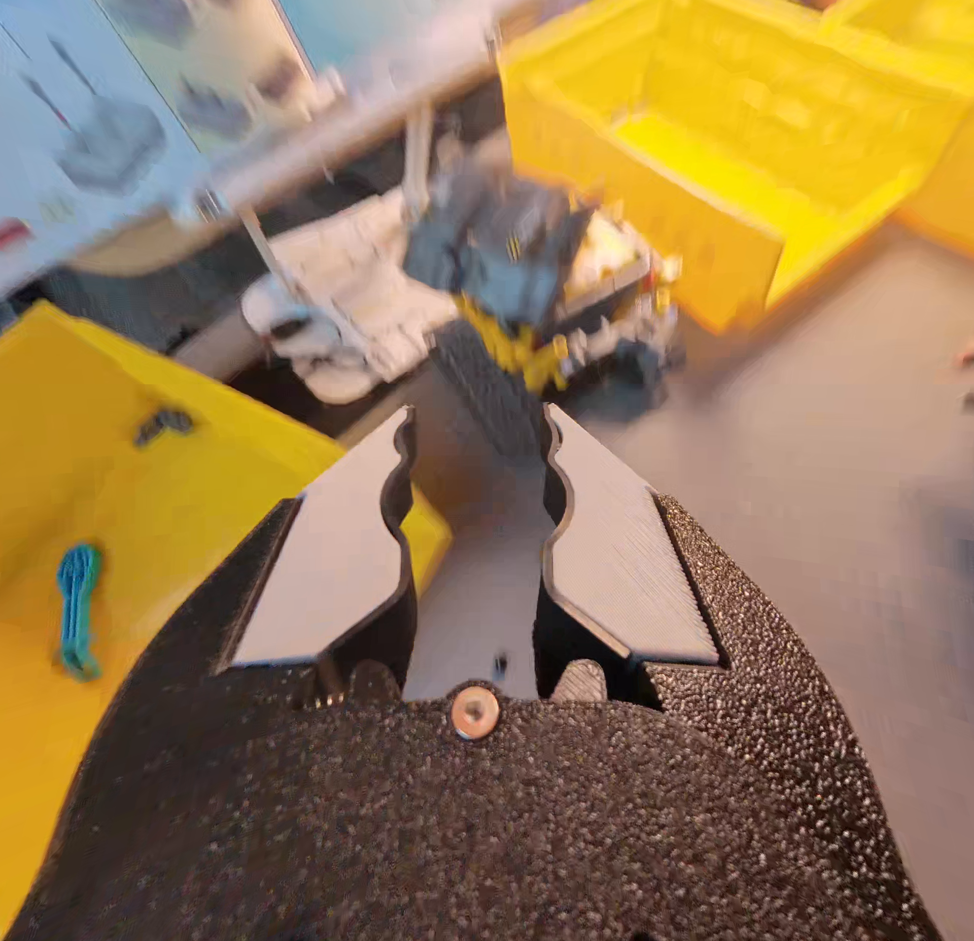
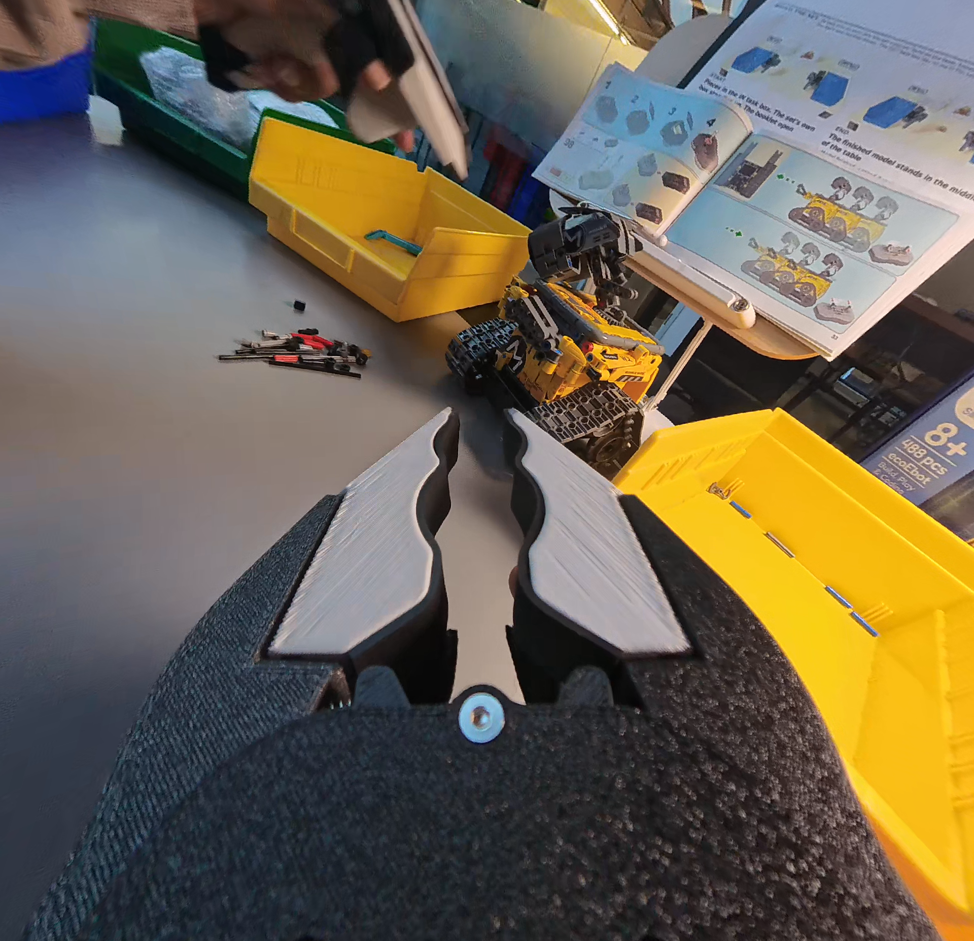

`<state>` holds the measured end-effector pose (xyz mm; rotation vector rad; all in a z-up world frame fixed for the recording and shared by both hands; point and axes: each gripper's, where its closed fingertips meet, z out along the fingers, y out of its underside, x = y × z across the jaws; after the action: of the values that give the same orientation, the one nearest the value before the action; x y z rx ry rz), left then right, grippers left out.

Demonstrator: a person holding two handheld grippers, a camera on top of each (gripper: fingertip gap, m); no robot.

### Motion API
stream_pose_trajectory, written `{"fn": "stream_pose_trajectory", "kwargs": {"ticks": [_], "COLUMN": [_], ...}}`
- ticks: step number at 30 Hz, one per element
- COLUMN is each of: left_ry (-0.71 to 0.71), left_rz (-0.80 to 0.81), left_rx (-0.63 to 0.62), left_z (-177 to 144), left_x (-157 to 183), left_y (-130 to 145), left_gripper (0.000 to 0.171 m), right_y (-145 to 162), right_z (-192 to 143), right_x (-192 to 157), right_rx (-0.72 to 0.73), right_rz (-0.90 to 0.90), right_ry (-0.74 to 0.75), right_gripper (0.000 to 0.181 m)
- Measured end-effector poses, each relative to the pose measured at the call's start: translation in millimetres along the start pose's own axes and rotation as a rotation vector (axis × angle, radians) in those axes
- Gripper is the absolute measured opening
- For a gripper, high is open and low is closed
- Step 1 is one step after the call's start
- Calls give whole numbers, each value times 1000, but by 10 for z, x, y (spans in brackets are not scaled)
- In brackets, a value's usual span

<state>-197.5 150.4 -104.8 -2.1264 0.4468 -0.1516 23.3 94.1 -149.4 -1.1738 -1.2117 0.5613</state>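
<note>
A yellow and grey tracked toy model (image 2: 558, 346) built of bricks stands on the grey table. My right gripper (image 2: 479, 414) is low over the table just in front of the model's track. Its jaws are a small gap apart and hold nothing. My left gripper (image 1: 478, 414) is open and empty, and points at the same model (image 1: 506, 283), which is blurred by motion in the left wrist view. In the right wrist view the left gripper (image 2: 421, 98) shows blurred at the top, held in a hand above a yellow bin.
A yellow bin (image 2: 316, 177) holds a teal part (image 2: 392, 240). A second yellow bin (image 2: 685, 441) is at right. Loose rods and pins (image 2: 300, 349) lie on the table. An open booklet (image 2: 764, 204) rests on a stand behind the model. A green bin (image 2: 174, 119) is behind. My right fingertips sit around 25 cm from my left ones.
</note>
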Motion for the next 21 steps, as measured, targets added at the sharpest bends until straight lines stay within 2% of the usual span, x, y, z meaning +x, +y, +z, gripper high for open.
{"fn": "stream_pose_trajectory", "kwargs": {"ticks": [2,4,5,7,9,10,12,15,21], "left_ry": [-51,-57,-47,-12,-31,-49,-26,-6,5], "left_rz": [48,-5,-57,-131,-133,-125,-136,-56,-5], "left_rx": [-172,-266,-284,-278,-258,-219,-185,-187,-179], "left_z": [-115,-147,-146,-123,-82,-69,-35,-3,45], "left_x": [107,150,163,192,131,84,74,94,109], "left_y": [721,1317,1539,1809,1931,1907,1882,1872,1841], "left_gripper": [45,45,45,45,39,30,25,21,7], "right_y": [-20,1,36,105,139,159,205,226,269], "right_z": [5,20,30,47,59,67,86,102,130], "right_x": [-45,-74,-82,-85,-83,-82,-82,-87,-127], "right_rx": [7,-1,-13,-39,-52,-59,-79,-92,-119], "right_rz": [-2,-8,-11,-14,-11,-9,-10,-23,-62], "right_ry": [-19,-26,-25,-19,-16,-14,-12,-9,-14], "right_gripper": [16,16,16,16,16,16,16,16,16]}}
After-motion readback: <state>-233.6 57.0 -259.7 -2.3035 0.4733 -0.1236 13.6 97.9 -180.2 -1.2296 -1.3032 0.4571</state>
